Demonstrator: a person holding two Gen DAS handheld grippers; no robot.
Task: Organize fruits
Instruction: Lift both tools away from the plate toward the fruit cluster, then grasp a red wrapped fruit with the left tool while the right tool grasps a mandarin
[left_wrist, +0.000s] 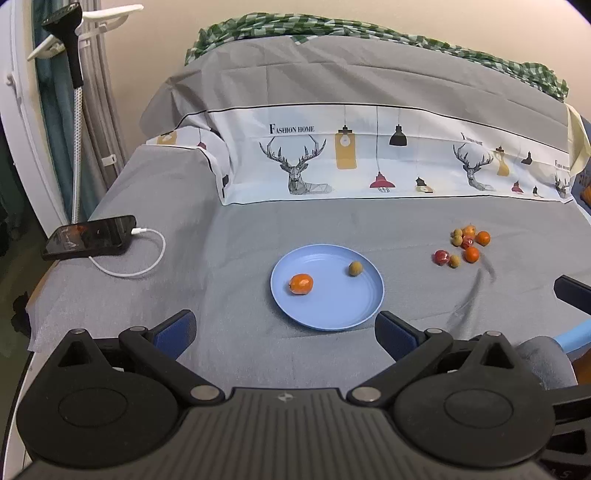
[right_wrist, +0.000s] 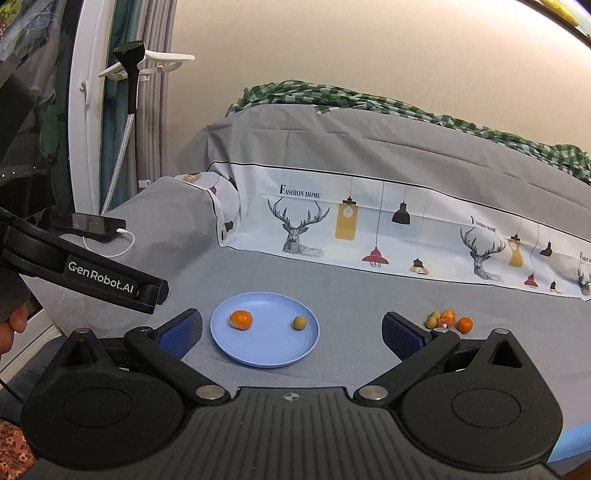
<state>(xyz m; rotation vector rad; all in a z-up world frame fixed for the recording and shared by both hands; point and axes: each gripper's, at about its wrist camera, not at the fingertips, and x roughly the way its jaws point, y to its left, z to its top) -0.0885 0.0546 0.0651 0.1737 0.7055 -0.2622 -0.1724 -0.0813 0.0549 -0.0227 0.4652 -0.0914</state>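
Item 1: blue plate, round, lying flat on the grey cloth; it serves as the landmark.

Item 2: orange citrus fruit, on the plate, left part.

Item 3: small green-brown fruit, on the plate, right part toward the far rim, well apart from the citrus.

Item 4: fruit pile, loose on the cloth to the right of the plate and a little beyond it; orange, red and green-brown pieces clustered, several touching. In the right wrist view the pile is partly hidden behind a finger.

Item 5: left gripper, on the near side of the plate, jaws spread wide, nothing between them.

Item 6: right gripper, likewise on the near side of the plate, jaws spread wide and holding nothing.

Item 7: black phone, left of the plate near the cloth's edge, white charging cable plugged in.

Item 8: printed sheet with deer and lamps, draped beyond the plate.
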